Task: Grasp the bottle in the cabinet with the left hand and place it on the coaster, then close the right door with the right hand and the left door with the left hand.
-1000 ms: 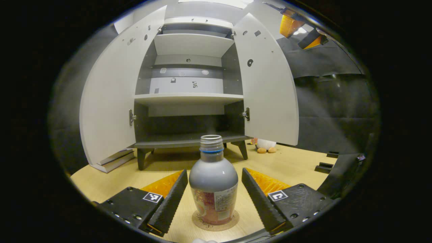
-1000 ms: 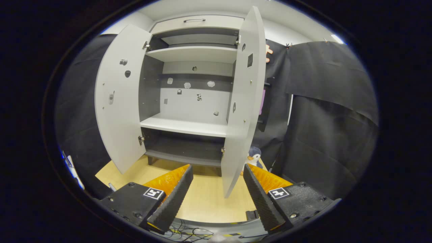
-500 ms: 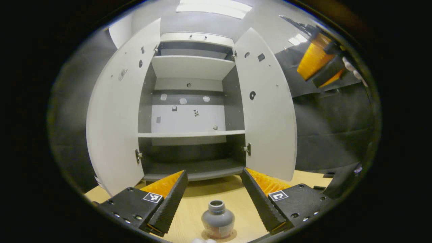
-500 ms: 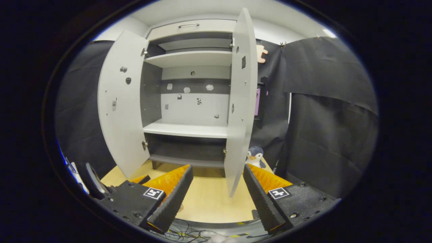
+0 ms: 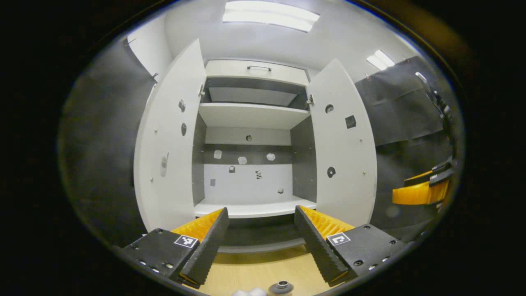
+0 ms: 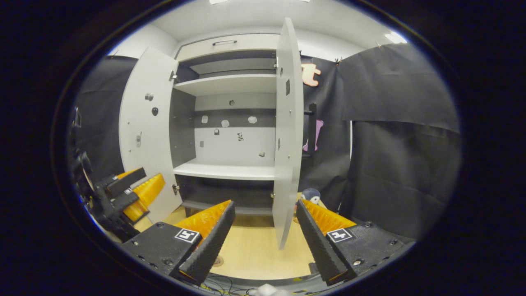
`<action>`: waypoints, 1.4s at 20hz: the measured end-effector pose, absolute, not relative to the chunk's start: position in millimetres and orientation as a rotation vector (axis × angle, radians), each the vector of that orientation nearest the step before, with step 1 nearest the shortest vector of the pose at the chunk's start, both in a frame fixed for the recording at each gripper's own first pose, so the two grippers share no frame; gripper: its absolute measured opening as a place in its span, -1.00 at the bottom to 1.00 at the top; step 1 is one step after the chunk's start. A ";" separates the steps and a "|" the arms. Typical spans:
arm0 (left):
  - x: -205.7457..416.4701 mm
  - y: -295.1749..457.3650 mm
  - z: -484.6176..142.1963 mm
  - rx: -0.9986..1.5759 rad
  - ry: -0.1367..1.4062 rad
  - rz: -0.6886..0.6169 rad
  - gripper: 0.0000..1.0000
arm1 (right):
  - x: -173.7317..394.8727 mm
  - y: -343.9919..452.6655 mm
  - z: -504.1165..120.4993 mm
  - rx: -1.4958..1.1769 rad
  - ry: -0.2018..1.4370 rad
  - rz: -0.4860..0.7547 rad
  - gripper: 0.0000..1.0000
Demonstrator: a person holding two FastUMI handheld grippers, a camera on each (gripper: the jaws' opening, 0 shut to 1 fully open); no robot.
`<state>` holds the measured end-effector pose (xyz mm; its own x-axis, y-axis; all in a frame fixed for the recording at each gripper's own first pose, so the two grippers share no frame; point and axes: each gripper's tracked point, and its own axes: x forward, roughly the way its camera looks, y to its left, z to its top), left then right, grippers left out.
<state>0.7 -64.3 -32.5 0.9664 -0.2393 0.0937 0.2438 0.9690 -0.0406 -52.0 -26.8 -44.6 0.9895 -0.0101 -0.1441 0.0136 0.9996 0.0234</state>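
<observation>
The grey bottle (image 5: pixel 282 286) stands on the wooden floor at the very bottom of the left gripper view, only its open neck showing. My left gripper (image 5: pixel 261 209) hangs well above it, open and holding nothing, facing the white cabinet (image 5: pixel 250 119). Both doors stand open: the left door (image 5: pixel 170 152) and the right door (image 5: pixel 343 152). In the right gripper view my right gripper (image 6: pixel 265 202) is open and empty, close in front of the right door (image 6: pixel 287 135), which I see nearly edge-on. The left gripper (image 6: pixel 131 191) shows at that view's left, before the left door (image 6: pixel 144 123).
The right gripper (image 5: pixel 421 190) appears at the right of the left gripper view. A penguin plush (image 6: pixel 309 195) sits on the floor behind the right door. Black cloth walls flank the cabinet. Cables (image 6: pixel 230 283) lie at the floor's near edge.
My left gripper has risen and drawn back from the bottle, which stays standing below. The right gripper has shifted so the right door now looks nearly edge-on.
</observation>
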 end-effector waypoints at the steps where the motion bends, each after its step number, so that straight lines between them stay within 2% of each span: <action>1: 0.3 -52.6 -23.9 -0.052 -0.076 -0.219 1.00 | -48.1 -33.1 -41.0 0.027 0.130 -0.019 0.96; 6: -6.4 2.8 -9.4 0.014 -0.016 -0.048 0.96 | -19.7 -88.8 -24.0 0.054 0.076 -0.067 0.95; 8: -13.4 10.2 -15.9 0.028 0.024 -0.007 1.00 | -2.4 -121.1 -20.2 0.060 0.069 -0.087 0.95; 12: -22.4 10.3 -21.9 0.036 0.075 0.097 0.95 | 37.9 -187.4 -9.2 0.091 0.065 -0.090 0.95; 14: -25.4 -3.1 -21.5 0.029 0.084 0.122 1.00 | 62.5 -220.6 -2.4 0.098 0.064 -0.080 0.96; 15: -27.0 -12.0 -21.3 0.029 0.088 0.124 0.95 | 74.4 -233.8 -0.6 0.103 0.066 -0.072 0.95; 16: -28.1 -20.6 -20.3 0.030 0.089 0.129 0.89 | 84.7 -242.2 2.7 0.110 0.066 -0.048 0.96; 19: -30.4 -45.9 -20.9 0.037 0.102 0.139 1.00 | 113.6 -251.3 7.9 0.110 0.070 0.036 1.00; 20: -30.5 -53.6 -21.3 0.035 0.110 0.139 0.96 | 121.0 -250.3 8.6 0.106 0.071 0.069 1.00; 23: -37.0 -72.1 -24.2 0.013 0.122 0.150 0.99 | 142.8 -229.6 14.1 0.101 0.081 0.180 0.96; 24: -38.6 -75.6 -25.5 0.008 0.124 0.155 0.96 | 148.4 -220.5 18.1 0.099 0.081 0.215 1.00; 25: -41.3 -76.7 -28.2 0.004 0.130 0.164 0.99 | 150.1 -212.3 21.2 0.096 0.079 0.242 0.96; 28: -46.8 -71.7 -34.2 -0.006 0.139 0.189 0.96 | 150.9 -186.3 34.9 0.081 0.057 0.303 1.00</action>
